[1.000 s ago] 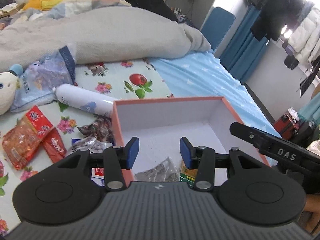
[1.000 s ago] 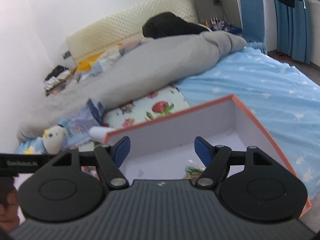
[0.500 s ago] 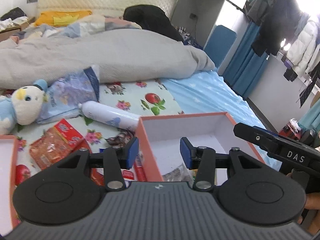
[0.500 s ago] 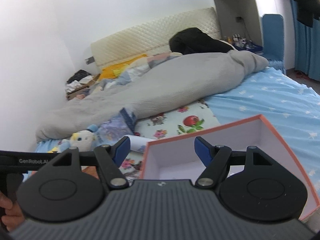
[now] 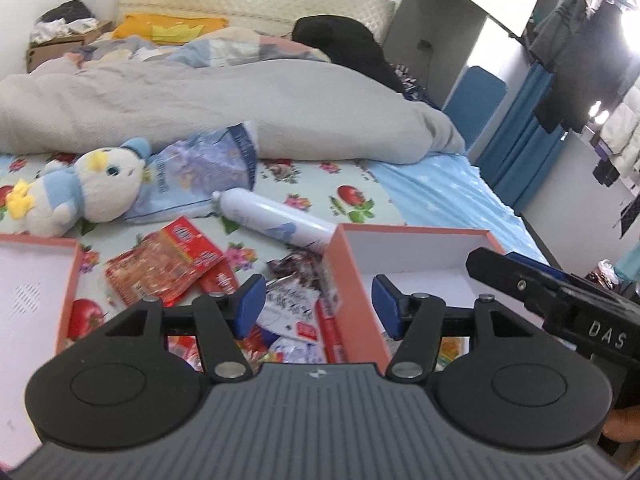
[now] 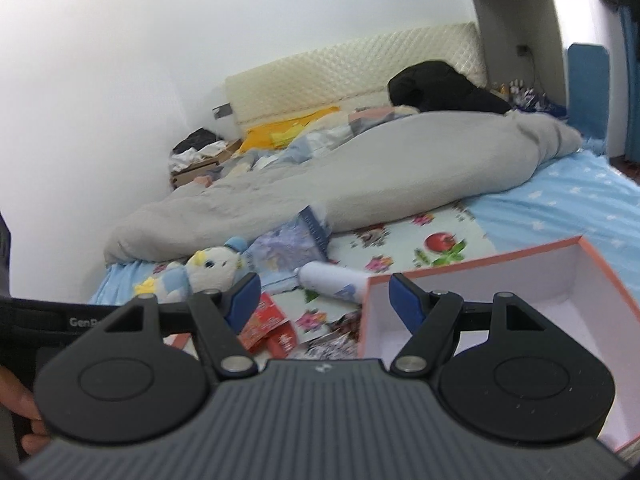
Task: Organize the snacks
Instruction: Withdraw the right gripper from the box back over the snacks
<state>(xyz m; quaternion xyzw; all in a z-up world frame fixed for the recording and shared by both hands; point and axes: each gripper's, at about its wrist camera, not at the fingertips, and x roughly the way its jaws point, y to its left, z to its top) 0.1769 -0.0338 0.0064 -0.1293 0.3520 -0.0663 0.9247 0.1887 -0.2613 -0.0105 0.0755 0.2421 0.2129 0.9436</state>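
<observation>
Snacks [image 5: 168,268] lie loose on the floral sheet [image 5: 320,192], ahead and left of the left gripper [image 5: 318,300]. Its jaws are opening, nothing between them, pads clear of everything. Box [image 5: 416,248], orange rim and white inside, sits ahead and right of those jaws; its left wall runs down between them. More packets [image 5: 292,304] crowd just under the left jaw. Second box [image 5: 36,280] lies far left. Can [image 5: 276,220] lies beyond the jaws, toy [image 5: 80,196] and blue bag [image 5: 196,180] further left. Right gripper [image 6: 324,296] has jaws spread, empty, above the box [image 6: 560,280] edge; red packets [image 6: 276,328] show below the gap. Hand [image 6: 20,408] at left edge.
</observation>
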